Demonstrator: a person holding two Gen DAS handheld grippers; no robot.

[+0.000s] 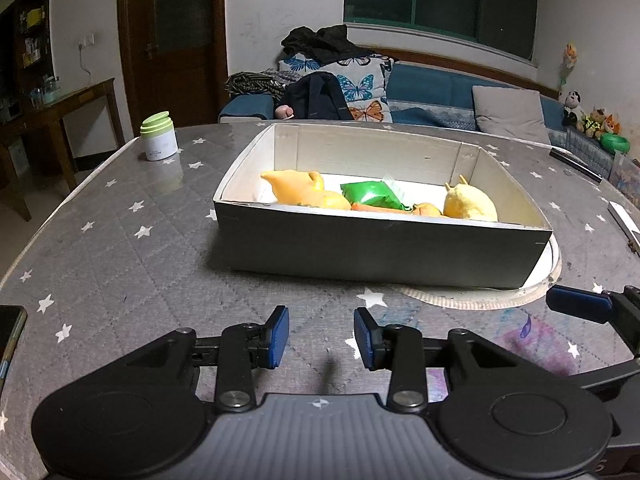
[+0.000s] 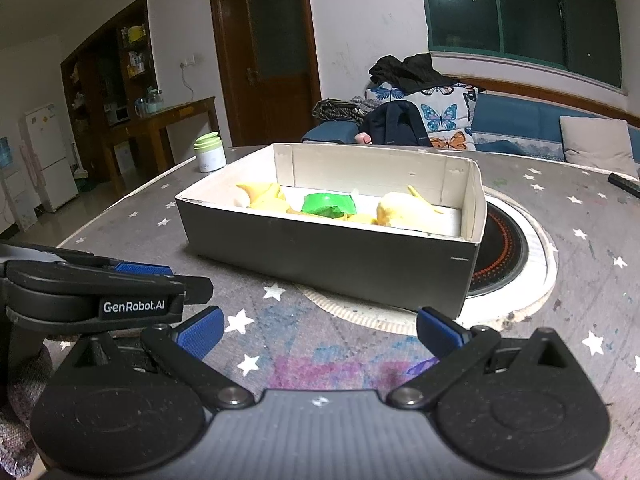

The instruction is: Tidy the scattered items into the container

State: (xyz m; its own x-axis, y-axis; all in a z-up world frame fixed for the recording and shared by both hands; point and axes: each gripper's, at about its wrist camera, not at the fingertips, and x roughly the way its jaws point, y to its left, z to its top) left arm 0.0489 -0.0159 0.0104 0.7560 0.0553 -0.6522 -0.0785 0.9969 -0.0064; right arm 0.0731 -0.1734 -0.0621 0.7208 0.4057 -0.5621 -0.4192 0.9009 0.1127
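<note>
A grey cardboard box (image 1: 380, 248) with a white inside stands in the middle of the star-patterned table. In it lie an orange-yellow plush toy (image 1: 304, 192), a green packet (image 1: 370, 194), a carrot (image 1: 380, 209) and a pale yellow plush (image 1: 470, 204). My left gripper (image 1: 321, 320) hovers over the cloth in front of the box, open, with nothing between its blue pads. My right gripper (image 2: 320, 316) is wide open and empty, just short of the box (image 2: 320, 264). The two grippers sit side by side; one of the right gripper's fingers (image 1: 580, 304) shows at the left wrist view's edge.
A white jar with a green lid (image 1: 159, 142) stands at the table's far left corner. A phone (image 1: 8, 336) lies at the left edge. A round hob (image 2: 504, 248) sits partly under the box. A dark bar (image 1: 576, 164) lies far right. A sofa runs behind the table.
</note>
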